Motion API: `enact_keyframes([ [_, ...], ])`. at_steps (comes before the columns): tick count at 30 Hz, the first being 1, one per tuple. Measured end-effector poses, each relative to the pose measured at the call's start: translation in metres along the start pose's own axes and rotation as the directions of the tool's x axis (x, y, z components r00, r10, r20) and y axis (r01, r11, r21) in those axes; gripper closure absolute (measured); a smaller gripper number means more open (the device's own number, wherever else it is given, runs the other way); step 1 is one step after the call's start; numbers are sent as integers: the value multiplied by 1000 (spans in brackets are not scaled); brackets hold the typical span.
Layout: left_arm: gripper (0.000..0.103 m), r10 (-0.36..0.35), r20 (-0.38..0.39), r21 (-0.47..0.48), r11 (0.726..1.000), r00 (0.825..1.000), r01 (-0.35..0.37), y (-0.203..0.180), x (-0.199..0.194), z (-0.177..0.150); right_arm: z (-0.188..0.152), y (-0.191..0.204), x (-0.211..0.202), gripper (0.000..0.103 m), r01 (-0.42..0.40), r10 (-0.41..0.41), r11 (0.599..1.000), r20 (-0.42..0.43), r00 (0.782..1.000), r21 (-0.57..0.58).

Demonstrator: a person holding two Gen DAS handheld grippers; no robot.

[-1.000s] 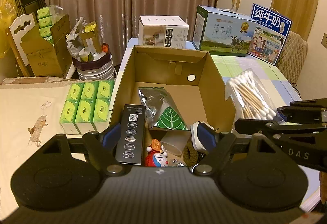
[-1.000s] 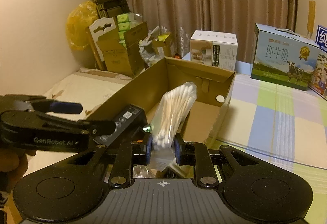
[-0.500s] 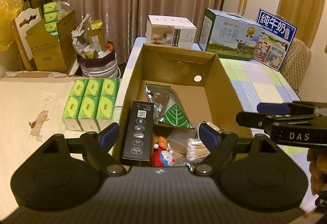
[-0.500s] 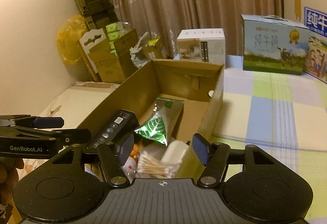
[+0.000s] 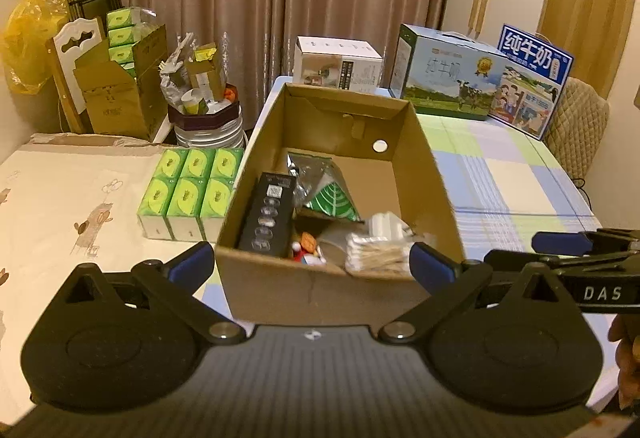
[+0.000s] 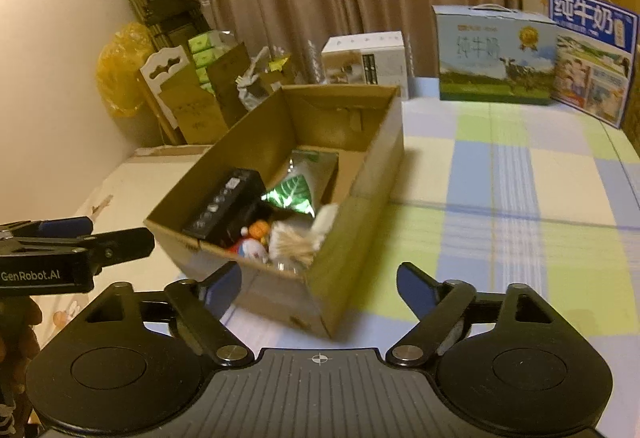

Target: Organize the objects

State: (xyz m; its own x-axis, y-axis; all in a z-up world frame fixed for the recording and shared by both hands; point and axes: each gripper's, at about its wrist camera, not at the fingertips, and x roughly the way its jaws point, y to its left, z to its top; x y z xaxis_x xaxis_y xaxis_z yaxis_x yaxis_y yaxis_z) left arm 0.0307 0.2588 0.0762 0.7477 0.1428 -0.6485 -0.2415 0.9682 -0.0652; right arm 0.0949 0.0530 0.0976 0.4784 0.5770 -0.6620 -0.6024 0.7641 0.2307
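I held both grippers' fingers spread, empty; the cotton swabs [image 5: 378, 252] leaning on the box [image 5: 320, 294] wall might spill.

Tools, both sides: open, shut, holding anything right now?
Left tool: open, holding nothing, in front of the cardboard box.
Right tool: open, holding nothing; the cotton swab bag lies in the box.

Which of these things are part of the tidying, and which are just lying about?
Part of the job: cardboard box, cotton swabs, black box, leaf packet, toy.

Lying about: tissue packs, milk cartons, white box.
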Motion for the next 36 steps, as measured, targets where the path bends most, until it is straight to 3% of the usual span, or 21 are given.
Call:
enact_keyframes([
  [17, 1, -8, -26, -79, 997, 1000, 6, -27, -69, -56, -67, -13, -80, 17, 67, -66, 996, -17, 998, 65],
  [36, 1, 24, -32, -38, 999, 999, -25, -48, -89, -75, -71, -3, -86, 17, 77, -77, 996, -9, 997, 53],
])
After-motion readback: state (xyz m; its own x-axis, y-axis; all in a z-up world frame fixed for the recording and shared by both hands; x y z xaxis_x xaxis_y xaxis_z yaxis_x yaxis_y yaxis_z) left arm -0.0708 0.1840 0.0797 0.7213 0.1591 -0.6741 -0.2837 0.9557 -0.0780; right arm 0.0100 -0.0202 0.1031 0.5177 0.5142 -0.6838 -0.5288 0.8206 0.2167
